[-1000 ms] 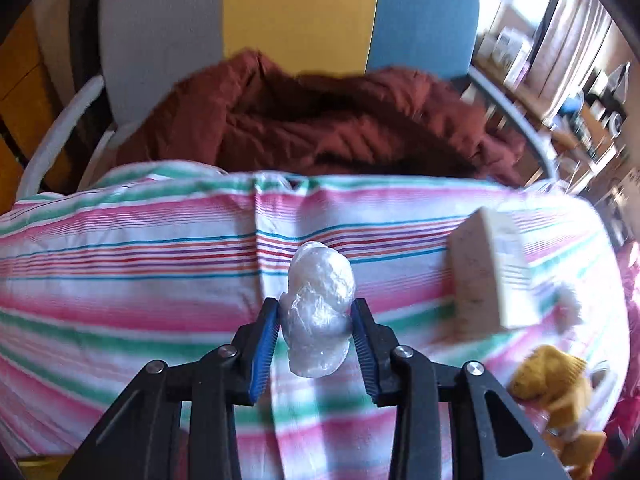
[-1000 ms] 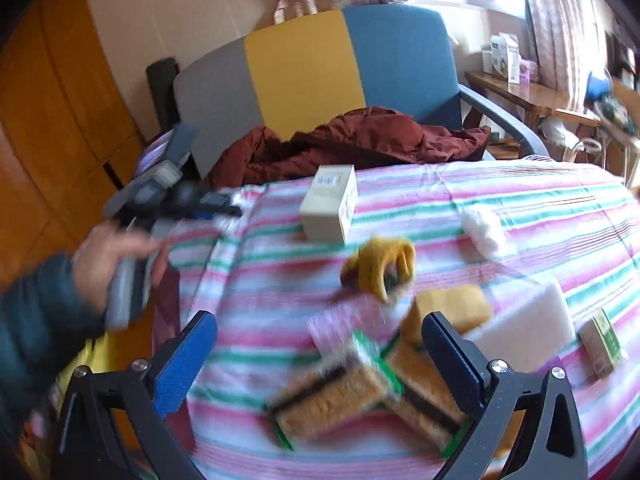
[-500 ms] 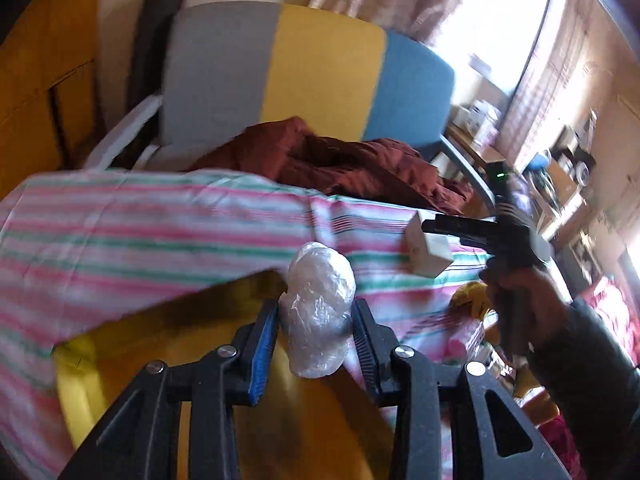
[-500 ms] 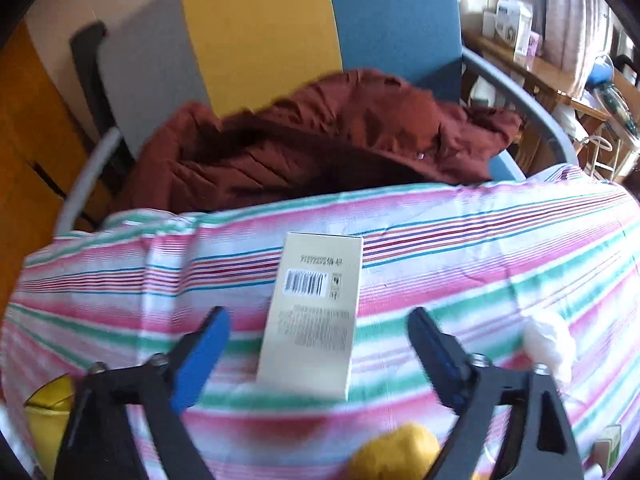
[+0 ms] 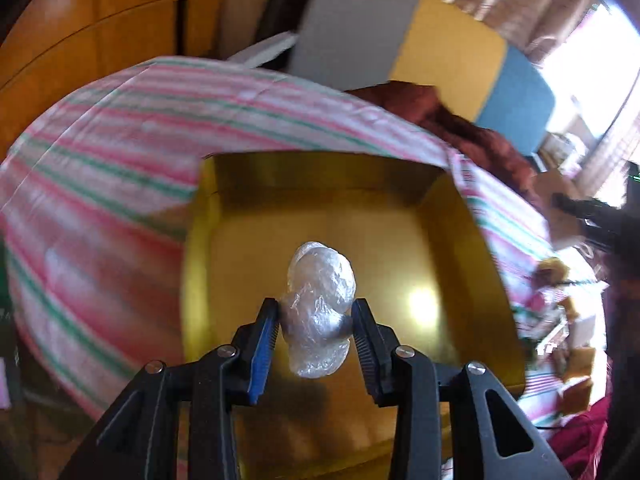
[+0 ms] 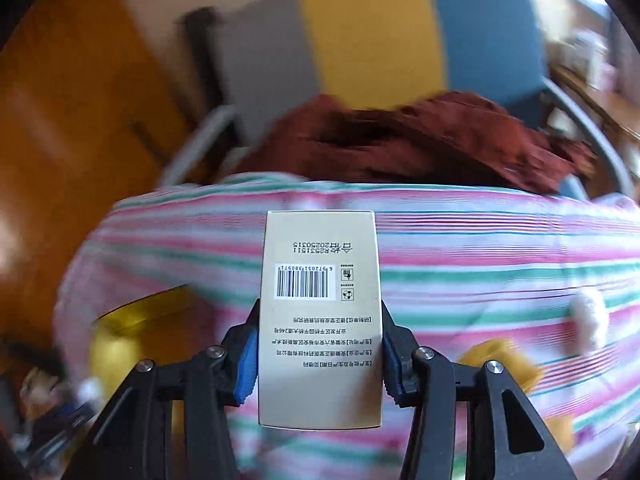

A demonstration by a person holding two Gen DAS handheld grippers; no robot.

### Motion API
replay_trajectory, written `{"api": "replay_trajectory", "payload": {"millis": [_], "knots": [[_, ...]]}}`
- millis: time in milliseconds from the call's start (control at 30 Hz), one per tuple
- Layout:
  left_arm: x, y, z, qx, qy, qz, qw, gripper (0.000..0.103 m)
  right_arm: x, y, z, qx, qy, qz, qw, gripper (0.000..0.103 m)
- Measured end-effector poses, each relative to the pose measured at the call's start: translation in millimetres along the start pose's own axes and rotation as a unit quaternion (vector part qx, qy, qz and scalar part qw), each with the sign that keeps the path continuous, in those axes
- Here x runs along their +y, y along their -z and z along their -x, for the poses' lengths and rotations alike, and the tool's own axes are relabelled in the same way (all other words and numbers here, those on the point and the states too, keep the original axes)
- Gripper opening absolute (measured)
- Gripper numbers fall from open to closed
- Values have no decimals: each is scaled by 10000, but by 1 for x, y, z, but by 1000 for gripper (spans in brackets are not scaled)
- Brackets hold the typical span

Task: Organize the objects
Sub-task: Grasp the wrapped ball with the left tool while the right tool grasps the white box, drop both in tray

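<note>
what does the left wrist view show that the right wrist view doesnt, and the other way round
Only the left wrist view: the left tool shut on a crumpled clear plastic bundle, held over the open inside of the yellow bin.

Only the right wrist view: the right tool, jaws closing, both pads against the sides of a beige barcoded box, and a white wad on the cloth.

Both: the striped tablecloth, the grey, yellow and blue chair with a rust-red garment, and part of the yellow bin.

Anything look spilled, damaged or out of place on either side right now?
Nothing stands out. The left gripper holds a plastic-wrapped bundle over the yellow bin; the right gripper's fingers are closing on an intact cream box.
</note>
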State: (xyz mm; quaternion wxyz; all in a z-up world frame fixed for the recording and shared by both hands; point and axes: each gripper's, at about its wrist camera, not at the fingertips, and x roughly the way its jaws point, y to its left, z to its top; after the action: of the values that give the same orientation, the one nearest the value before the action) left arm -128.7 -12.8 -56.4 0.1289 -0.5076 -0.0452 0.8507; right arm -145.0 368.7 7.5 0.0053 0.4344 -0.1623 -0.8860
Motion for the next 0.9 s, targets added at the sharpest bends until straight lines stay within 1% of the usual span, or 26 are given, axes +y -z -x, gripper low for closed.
{"api": "replay_trajectory", "payload": {"millis": [67,133,233,300,333,400,467,500,533,567,633,667,733,800,900], "knots": [[11,4,3,-33,-155,31,9999,37,40,13,5,99,-444,306,9985,50],[18,12,8,-66,-244,25,9997,38,71,23,1,234,-707,510,9959,50],[23,24,13,-51,-354,-139,9993,44,120,37,-20,593,-1095,731,9895,50],[27,34,16,-61,-191,-105,9997,50,151,43,-36,765,-1212,815,9863,50],[27,36,18,-100,-167,-84,9998,51,164,45,-43,847,-1272,822,9848,51],[26,38,22,-134,-183,-55,9997,57,190,50,-59,1005,-1462,728,9814,53],[25,43,28,-224,-110,-23,9997,60,215,54,-68,1044,-1640,675,9786,61],[27,45,32,-270,-93,-6,9996,60,221,54,-67,1033,-1677,652,9782,67],[29,47,36,-326,-103,-8,9994,60,229,55,-66,1007,-1704,661,9780,72],[30,48,39,-378,-131,-11,9992,60,232,57,-62,972,-1715,710,9778,74],[33,50,47,-548,-257,-44,9982,60,239,64,-48,857,-1606,915,9790,80],[34,52,50,-639,-339,-74,9974,60,238,65,-45,841,-1553,997,9792,81],[35,55,56,-811,-436,-103,9957,60,236,73,-31,787,-1421,1223,9791,89],[31,57,62,-967,-558,-175,9936,60,232,82,-16,704,-1307,1454,9782,95],[24,54,63,-1071,-671,-212,9918,60,222,99,12,377,-971,1878,9767,96]]}}
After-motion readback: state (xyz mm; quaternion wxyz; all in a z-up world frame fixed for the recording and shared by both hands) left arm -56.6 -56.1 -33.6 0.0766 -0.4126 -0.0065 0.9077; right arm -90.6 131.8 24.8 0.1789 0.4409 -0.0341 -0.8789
